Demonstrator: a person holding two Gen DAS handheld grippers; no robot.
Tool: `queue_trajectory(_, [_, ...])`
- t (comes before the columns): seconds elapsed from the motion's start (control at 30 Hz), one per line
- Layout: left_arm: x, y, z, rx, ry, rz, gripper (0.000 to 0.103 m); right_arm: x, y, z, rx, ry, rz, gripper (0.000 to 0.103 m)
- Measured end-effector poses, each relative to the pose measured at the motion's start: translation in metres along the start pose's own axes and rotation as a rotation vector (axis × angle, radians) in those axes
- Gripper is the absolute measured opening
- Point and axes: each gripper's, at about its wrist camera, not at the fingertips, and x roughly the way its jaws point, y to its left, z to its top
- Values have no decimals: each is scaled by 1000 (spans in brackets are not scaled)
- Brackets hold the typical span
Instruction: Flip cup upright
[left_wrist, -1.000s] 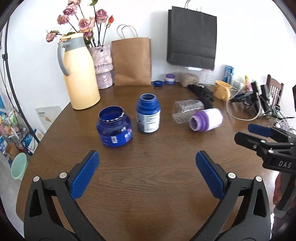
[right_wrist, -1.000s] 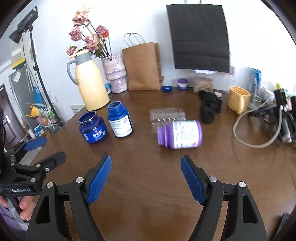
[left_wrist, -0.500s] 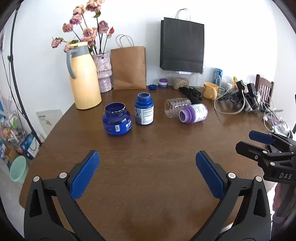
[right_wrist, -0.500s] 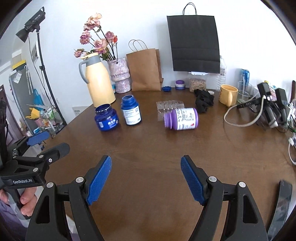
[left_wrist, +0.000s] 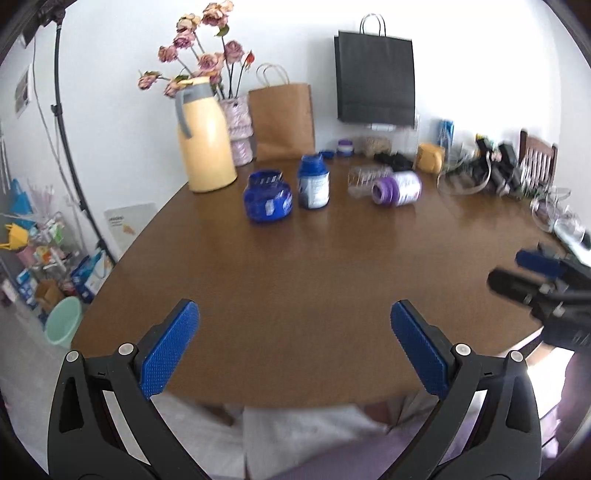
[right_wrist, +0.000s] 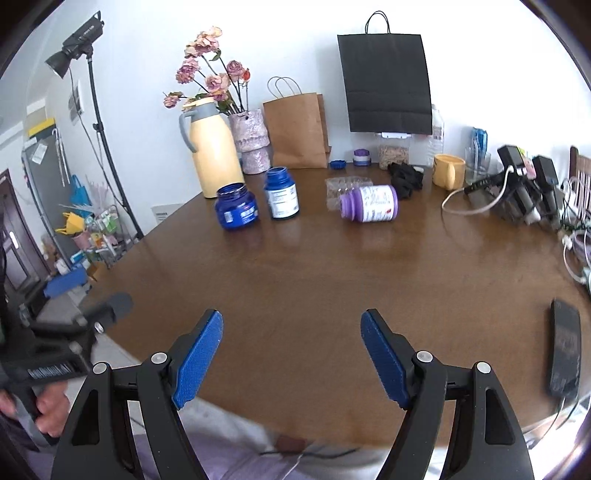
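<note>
A clear plastic cup (left_wrist: 364, 176) lies on its side at the far middle of the brown table (left_wrist: 317, 266), just behind a purple bottle (left_wrist: 397, 183) that also lies on its side. The right wrist view shows the same cup (right_wrist: 345, 183) behind the purple bottle (right_wrist: 369, 204). My left gripper (left_wrist: 294, 314) hangs open and empty over the table's near edge, far from the cup. My right gripper (right_wrist: 291, 321) is also open and empty at the near edge. Each gripper shows at the side of the other's view.
A squat blue jar (right_wrist: 236, 206) and a blue bottle (right_wrist: 281, 198) stand left of the cup. A yellow thermos (right_wrist: 216, 147), flower vase (right_wrist: 253, 146), paper bags, yellow mug (right_wrist: 448, 171), black cloth and cables line the back and right. A phone (right_wrist: 564, 349) lies near right.
Both grippers have drawn back from the objects to the table's near edge, above the person's lap. The cup and bottles have not moved. Both stay open.
</note>
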Motion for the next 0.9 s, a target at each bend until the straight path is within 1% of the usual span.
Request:
queue_trajectory(0.03, [-3, 1, -9, -8, 10, 13, 103, -3, 3, -6, 11, 2, -1, 81])
queue_trajectory(0.07, [-5, 2, -18, -19, 23, -6, 103, -4, 5, -10, 17, 7, 0, 81])
queue_trajectory(0.13, [-5, 5, -26, -43, 65, -38, 103, -10, 9, -20, 33, 2, 2, 81])
queue_trajectory(0.17, [-5, 5, -27, -50, 70, -48, 103, -13, 10, -25, 41, -3, -4, 81])
queue_trajectory(0.3, [-14, 7, -27, -77, 34, -42, 103, -17, 14, -30, 26, 12, -27, 81])
queue_trajectory(0.4, [-19, 8, -26, -84, 12, -38, 103, -20, 12, -29, 30, -1, -37, 81])
queue_trajectory(0.53, [-21, 4, -26, -71, 11, -39, 103, -18, 8, -29, 52, 10, -34, 81])
queue_trajectory(0.9, [-20, 1, -25, -66, 13, -40, 103, -18, 10, -32, 50, 16, -33, 81])
